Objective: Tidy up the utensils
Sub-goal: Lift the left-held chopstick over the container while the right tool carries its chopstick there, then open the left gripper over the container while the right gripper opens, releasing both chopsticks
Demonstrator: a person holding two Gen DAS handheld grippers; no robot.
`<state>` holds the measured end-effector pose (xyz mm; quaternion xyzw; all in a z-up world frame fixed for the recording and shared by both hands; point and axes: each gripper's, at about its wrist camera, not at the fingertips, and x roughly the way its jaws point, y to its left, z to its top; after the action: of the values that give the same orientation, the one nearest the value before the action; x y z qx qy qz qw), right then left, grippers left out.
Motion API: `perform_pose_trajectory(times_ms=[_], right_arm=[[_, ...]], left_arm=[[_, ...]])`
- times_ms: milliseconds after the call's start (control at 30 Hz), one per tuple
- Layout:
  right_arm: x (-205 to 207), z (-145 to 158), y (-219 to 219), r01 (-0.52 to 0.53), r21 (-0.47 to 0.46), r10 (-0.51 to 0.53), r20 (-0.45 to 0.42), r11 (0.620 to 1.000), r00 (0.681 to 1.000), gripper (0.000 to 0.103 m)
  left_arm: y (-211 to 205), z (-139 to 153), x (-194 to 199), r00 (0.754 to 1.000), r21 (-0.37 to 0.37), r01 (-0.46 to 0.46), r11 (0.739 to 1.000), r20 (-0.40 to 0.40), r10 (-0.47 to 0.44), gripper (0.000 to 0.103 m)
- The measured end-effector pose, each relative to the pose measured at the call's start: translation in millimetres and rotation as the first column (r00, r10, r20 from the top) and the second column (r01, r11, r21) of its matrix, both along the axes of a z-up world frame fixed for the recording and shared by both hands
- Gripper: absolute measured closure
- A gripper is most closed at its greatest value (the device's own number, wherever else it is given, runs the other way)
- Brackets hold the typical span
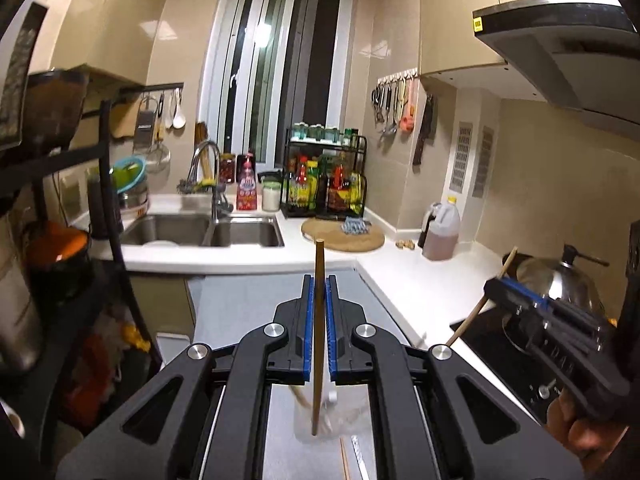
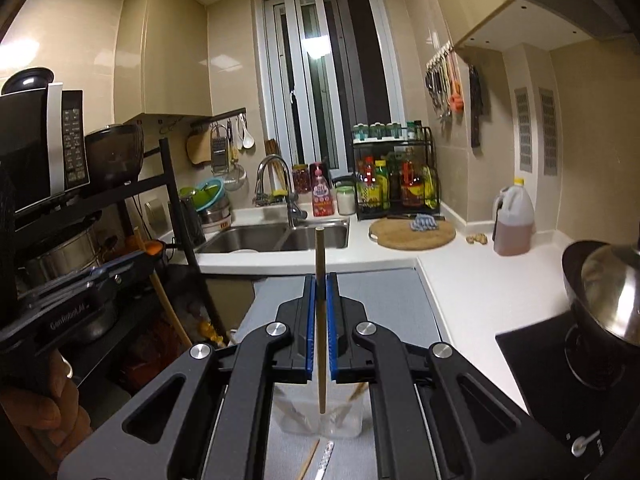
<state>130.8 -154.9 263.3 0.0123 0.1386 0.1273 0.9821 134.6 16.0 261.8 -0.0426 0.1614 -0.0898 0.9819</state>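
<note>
In a tiled kitchen, the left tongs (image 1: 319, 292), blue ribbed pads in black frames, are clamped on a slim, dark wooden chopstick (image 1: 319, 320) held upright; the right tongs (image 2: 320, 292) grip a paler, round-ended wooden chopstick (image 2: 320, 320) the same way; both sticks hang above a clear plastic tub (image 2: 320, 420) on the grey mat (image 2: 360, 292) of the white worktop (image 2: 480, 292); far behind, a steel double sink (image 2: 280, 238) and a round wooden board (image 2: 412, 234).
</note>
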Motion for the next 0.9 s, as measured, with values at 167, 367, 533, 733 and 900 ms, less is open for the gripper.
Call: perform_pose_trajectory(times_ms=[167,367,533,733,900], right_arm=[[27,0,9,0.003,-0.014,-0.003,-0.001,1.000,1.000,0.098],[52,-29,6,0.007,-0.011,-0.008,-0.054,1.000,0.999,0.098],[66,-59,6,0.006,-0.038,-0.010,-0.100,0.999,0.995,0.098],[74,-80,8,0.009,-0.056,-0.016,-0.134,0.998,0.991,0.098],[71,-88,12,0.020,-0.087,-0.032,-0.142,0.996,0.989,0.096]], left_arm=[[-7,8,30,1.000,0.003,0.008,1.000,0.012,-0.008,0.097],[-19,-26,64,0.999,0.021,0.019,1.000,-0.048,-0.018,0.097],[-24,-67,81,0.993,0.046,0.026,0.999,-0.120,-0.020,0.097],[-34,-100,86,0.983,0.097,0.030,0.995,-0.184,-0.012,0.097],[-41,-103,79,0.980,0.119,0.018,0.993,-0.199,0.006,0.096]])
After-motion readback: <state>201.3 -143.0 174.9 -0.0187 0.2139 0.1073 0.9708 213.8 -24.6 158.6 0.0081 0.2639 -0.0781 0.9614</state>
